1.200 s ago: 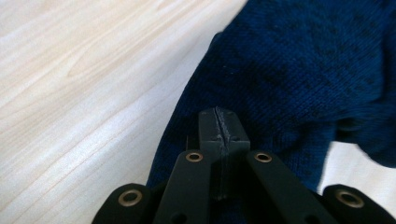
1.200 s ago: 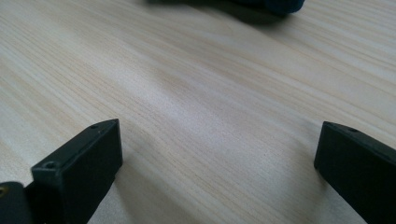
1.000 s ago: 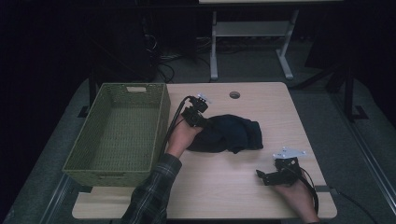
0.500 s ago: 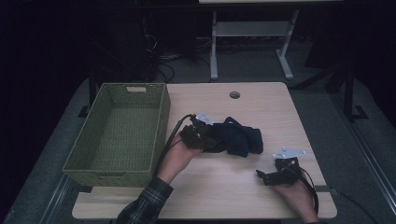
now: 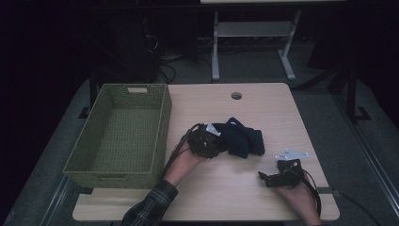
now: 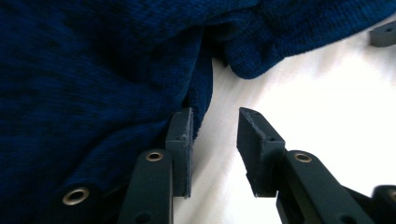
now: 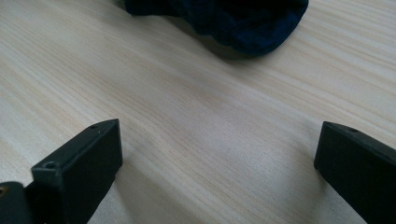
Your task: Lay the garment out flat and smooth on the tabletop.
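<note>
1. Gathering the dark blue knit garment well calls for bunching a thick fold between the pads before closing; a thin edge would likely slip.
2. The garment lies crumpled mid-desk, just right of the empty green basket.
3. The left hand-held gripper has just been opening: jaws partly apart, one pad touching the cloth edge, bare desk between them, nothing clamped.
4. The right hand-held gripper rests wide open on the desk, empty, the garment near but apart.
</note>
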### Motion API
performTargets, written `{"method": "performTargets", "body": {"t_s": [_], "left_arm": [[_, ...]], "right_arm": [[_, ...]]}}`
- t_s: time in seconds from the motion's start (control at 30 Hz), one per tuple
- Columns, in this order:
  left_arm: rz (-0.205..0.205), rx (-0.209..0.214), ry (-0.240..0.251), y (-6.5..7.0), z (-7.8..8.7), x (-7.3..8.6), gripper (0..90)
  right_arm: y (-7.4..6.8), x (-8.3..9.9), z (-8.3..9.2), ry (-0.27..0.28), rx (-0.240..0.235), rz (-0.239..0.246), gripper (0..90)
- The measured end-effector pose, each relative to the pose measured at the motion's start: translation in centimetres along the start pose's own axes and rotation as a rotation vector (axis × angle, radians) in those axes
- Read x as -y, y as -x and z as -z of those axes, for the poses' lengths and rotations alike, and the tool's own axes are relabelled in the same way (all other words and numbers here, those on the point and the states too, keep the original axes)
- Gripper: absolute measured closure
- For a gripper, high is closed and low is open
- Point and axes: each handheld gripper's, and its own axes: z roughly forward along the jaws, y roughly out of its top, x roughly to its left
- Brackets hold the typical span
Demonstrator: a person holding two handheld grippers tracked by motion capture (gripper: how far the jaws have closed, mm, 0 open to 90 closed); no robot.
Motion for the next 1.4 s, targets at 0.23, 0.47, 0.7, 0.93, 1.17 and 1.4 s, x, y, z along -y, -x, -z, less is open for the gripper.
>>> {"method": "performTargets", "body": {"t_s": [0.23,0.47,0.7,0.93,1.17,1.4], "left_arm": [[-0.006,-0.024,0.000,-0.2,-0.9,0.1,64.3],[-0.035,-0.055,0.012,-0.1,-0.6,-0.1,61.0],[-0.103,-0.098,0.044,-0.4,-1.2,-0.9,51.9],[-0.076,-0.109,0.056,-1.8,-2.7,-1.8,53.9],[-0.015,-0.094,0.044,-3.3,-3.2,-1.8,81.4],[0.006,-0.076,0.027,-3.8,-3.3,-2.0,90.0]], "right_arm": [[-0.1,0.0,0.0,-0.004,-0.001,-0.007,0.7],[0.0,0.1,0.1,-0.005,-0.008,-0.001,0.8],[0.0,0.1,0.1,-0.005,-0.010,0.002,0.7],[0.0,0.1,0.1,-0.005,-0.011,0.002,0.7],[0.0,0.1,0.1,-0.004,-0.011,0.002,0.7],[0.1,-0.1,0.7,0.013,-0.026,0.015,17.8]]}}
